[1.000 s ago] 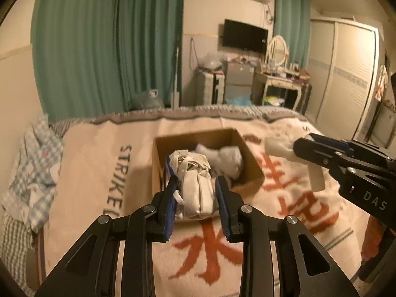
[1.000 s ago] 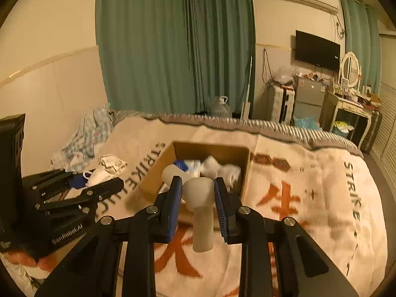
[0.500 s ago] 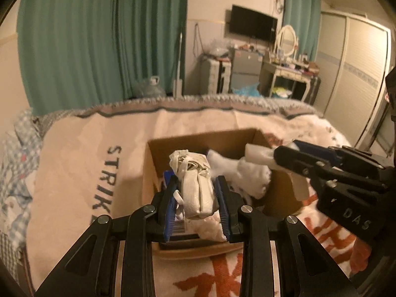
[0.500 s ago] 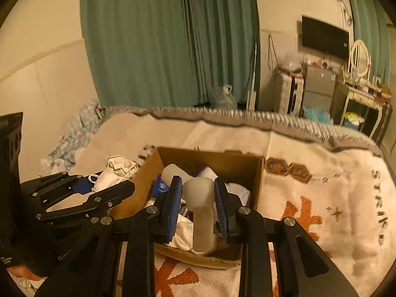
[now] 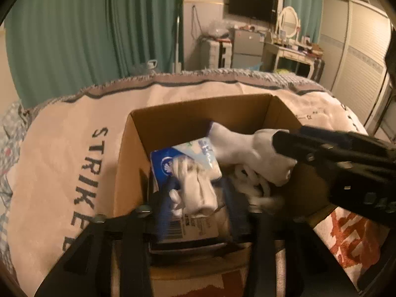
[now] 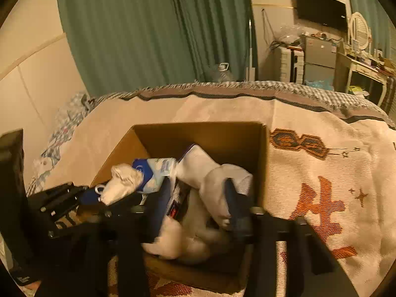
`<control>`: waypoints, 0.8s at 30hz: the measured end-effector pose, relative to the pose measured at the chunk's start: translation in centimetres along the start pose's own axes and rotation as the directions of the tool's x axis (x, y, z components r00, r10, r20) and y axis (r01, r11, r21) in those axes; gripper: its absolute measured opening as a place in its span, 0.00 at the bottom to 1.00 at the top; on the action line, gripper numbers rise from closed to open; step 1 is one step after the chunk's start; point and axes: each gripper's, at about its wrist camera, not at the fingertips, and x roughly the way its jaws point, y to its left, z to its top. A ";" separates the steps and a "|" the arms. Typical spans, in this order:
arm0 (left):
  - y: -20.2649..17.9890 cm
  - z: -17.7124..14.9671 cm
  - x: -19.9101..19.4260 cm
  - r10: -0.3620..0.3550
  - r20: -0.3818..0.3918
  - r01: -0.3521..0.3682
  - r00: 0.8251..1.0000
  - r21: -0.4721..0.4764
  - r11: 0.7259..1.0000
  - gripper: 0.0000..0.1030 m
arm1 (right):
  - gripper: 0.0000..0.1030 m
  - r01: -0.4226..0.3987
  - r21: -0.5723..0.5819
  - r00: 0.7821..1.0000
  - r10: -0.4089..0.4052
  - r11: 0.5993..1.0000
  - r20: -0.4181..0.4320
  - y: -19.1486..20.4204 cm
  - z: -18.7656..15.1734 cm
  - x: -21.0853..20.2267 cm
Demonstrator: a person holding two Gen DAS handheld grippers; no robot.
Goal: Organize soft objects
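The left tool [image 5: 198, 193], low in the centre of its own view, has its blue pads apart with a rolled white cloth bundle [image 5: 198, 188] between them; whether the pads press it or have let go, I cannot tell (the frame is blurred there). The right tool [image 6: 195, 198], low centre in its view, has its fingers spread wide, and the pale sock [image 6: 222, 185] lies against the right-hand finger only; I judge it released. Both items sit inside the cardboard box [image 5: 128, 153], which fills the middle of each frame and rests on the bed's printed blanket [image 5: 61, 153]; a blue-and-white tissue pack [image 5: 178, 158] and other white socks already lie within. The step in hand looks like the drop into the box; next, each tool needs to open fully and lift straight up, clear of the box walls, without dragging fabric out.
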 end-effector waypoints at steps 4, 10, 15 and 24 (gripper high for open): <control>-0.1 0.1 -1.9 0.046 0.041 -0.046 0.998 0.008 0.999 0.61 | 0.53 0.029 0.004 0.999 -0.029 1.000 0.026 0.1 0.3 -2.4; -0.5 1.6 -9.6 0.076 0.163 -0.078 0.984 0.010 0.997 0.61 | 0.53 0.087 -0.038 0.990 -0.082 0.995 0.115 1.9 1.3 -10.3; -1.6 2.5 -19.9 0.102 0.354 -0.116 0.930 0.018 0.993 0.65 | 0.54 0.133 -0.081 0.963 -0.110 0.988 0.246 4.5 2.1 -19.9; -4.4 -1.4 -33.8 0.138 0.661 -0.177 0.738 -0.008 0.984 0.92 | 0.82 0.176 -0.092 0.900 -0.122 0.980 0.419 7.8 -0.5 -31.3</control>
